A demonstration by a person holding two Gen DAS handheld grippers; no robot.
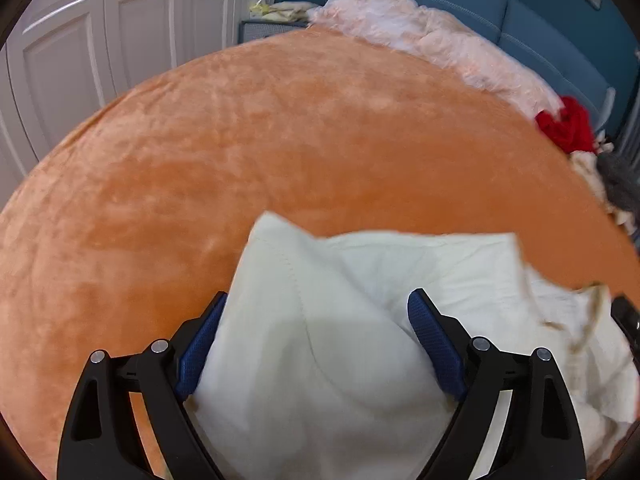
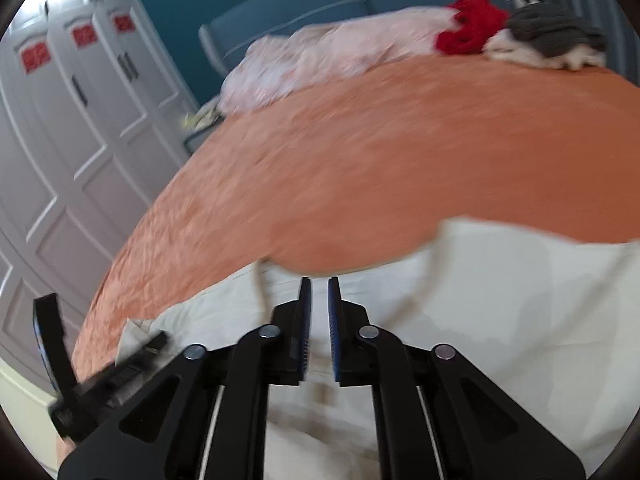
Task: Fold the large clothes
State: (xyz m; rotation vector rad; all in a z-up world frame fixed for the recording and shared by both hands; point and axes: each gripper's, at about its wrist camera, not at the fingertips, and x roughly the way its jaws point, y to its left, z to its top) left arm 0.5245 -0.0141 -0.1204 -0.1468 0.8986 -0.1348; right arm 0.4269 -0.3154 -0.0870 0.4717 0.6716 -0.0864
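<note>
The bed point(image 1: 280, 128), covered by an orange plush spread, fills most of both views; a pale pink blanket point(image 1: 420, 36) lies along its far edge, with a red garment point(image 2: 468, 28) and a grey one point(image 2: 556, 36) piled near the headboard side. The task item, a large cream-white garment point(image 1: 340, 340), lies on the near part of the bed, partly doubled, with a raised fold standing between the jaws of the left hand-held gripper point(image 1: 318, 312). That gripper is released: its blue pads stand wide on either side of the fold without visibly pressing it. The right hand-held gripper point(image 2: 319, 292) hangs over the same garment with its jaws nearly together and a narrow gap between the pads; no cloth is visibly pinched. The step in hand appears to be regrasping between folds. The next move likely calls for both grippers to clamp an edge before carrying it across.
</note>
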